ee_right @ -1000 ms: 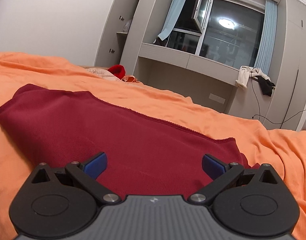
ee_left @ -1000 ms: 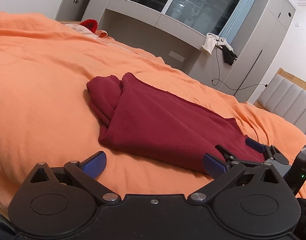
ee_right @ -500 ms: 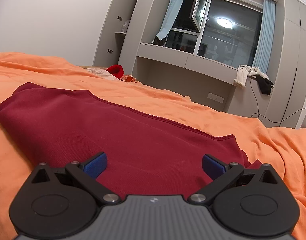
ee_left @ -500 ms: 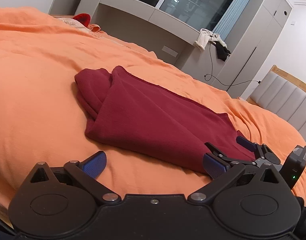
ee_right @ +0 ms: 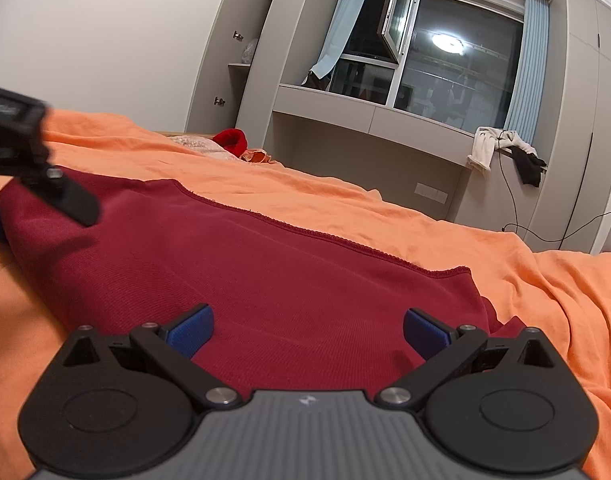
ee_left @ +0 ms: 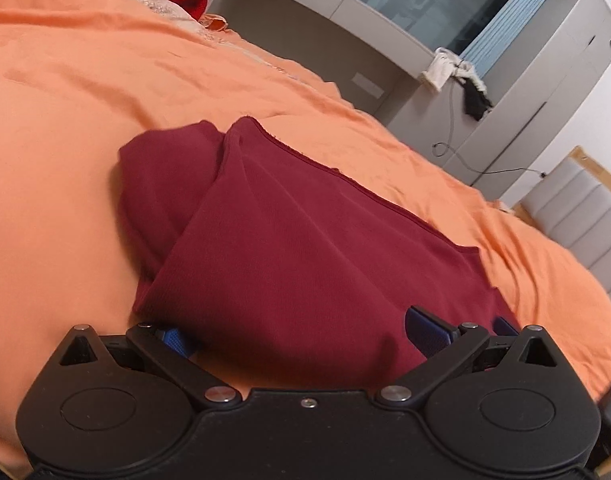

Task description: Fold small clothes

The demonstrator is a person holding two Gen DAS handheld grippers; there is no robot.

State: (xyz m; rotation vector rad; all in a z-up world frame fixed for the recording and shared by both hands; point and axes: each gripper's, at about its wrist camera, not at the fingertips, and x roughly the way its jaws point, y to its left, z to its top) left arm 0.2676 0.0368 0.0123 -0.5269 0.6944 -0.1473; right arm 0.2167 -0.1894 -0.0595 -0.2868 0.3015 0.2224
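Orange bedding [ee_left: 85, 128] covers the bed, and beyond its far edge stand grey cupboards and a dark window. On the bedding, close to the near edge, lies a dark red garment [ee_left: 305, 248], already doubled over, with a rolled bulge at its left end and a stitched hem along its far side.

A second ago the left gripper [ee_left: 299, 334] sat back from the cloth with bare bedding between its blue pads. Now it has pushed in, so the near left corner of the garment lies between its spread fingers, the left pad [ee_left: 177, 340] at the fold's edge. The right gripper [ee_right: 307, 330] has barely shifted. Its fingers are spread wide too, with the near right part of the garment between them. In the right wrist view the left gripper's finger now shows at the left edge, over the cloth.

Neither gripper pinches anything yet. Both look placed to close on the near edge, probably to carry it toward the far hem for another fold.
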